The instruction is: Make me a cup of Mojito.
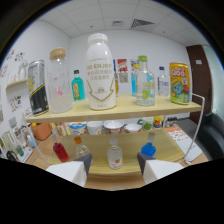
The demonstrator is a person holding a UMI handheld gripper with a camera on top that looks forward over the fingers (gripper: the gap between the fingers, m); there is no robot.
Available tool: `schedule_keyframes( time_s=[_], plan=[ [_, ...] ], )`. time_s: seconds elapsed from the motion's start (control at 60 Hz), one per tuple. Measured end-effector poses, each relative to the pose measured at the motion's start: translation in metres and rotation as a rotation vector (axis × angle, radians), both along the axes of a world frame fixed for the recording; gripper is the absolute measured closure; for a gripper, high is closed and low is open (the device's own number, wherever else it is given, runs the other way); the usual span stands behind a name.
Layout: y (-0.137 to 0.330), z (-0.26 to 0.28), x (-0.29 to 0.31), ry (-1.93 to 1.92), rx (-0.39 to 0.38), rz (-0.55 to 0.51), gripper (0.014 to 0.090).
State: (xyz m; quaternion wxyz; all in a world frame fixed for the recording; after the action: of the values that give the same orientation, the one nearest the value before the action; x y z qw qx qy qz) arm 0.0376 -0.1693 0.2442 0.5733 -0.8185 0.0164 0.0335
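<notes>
Clear glass bottle point(114, 156), round stopper, orange label, upright on lower shelf point(165, 142) front edge, beyond open gripper point(114, 166) fingers.

open gap between tool point(114, 161) fingers, small clear bottle point(114, 155) just ahead, red bottle point(60, 151) and blue bottle point(148, 149) flanking

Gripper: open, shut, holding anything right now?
Gripper: open, holding nothing. A small clear bottle stands on the lower shelf just beyond the gap between its fingers.
</notes>
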Motion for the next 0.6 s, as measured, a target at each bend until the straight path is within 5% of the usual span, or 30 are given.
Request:
schedule_keyframes(
  time_s=[0.083,0.233,0.467,0.6],
  plan=[
    [0.021,-0.011,-0.001,-0.029,-0.025,-0.010,0.0206],
    [0.041,-0.043,0.001,-0.087,-0.096,-0.020,0.0342],
    [0.049,-0.069,0.000,-0.073,-0.138,-0.007,0.0679],
    [0.049,-0.068,0.000,-0.052,-0.135,-0.009,0.0700]
  ],
)
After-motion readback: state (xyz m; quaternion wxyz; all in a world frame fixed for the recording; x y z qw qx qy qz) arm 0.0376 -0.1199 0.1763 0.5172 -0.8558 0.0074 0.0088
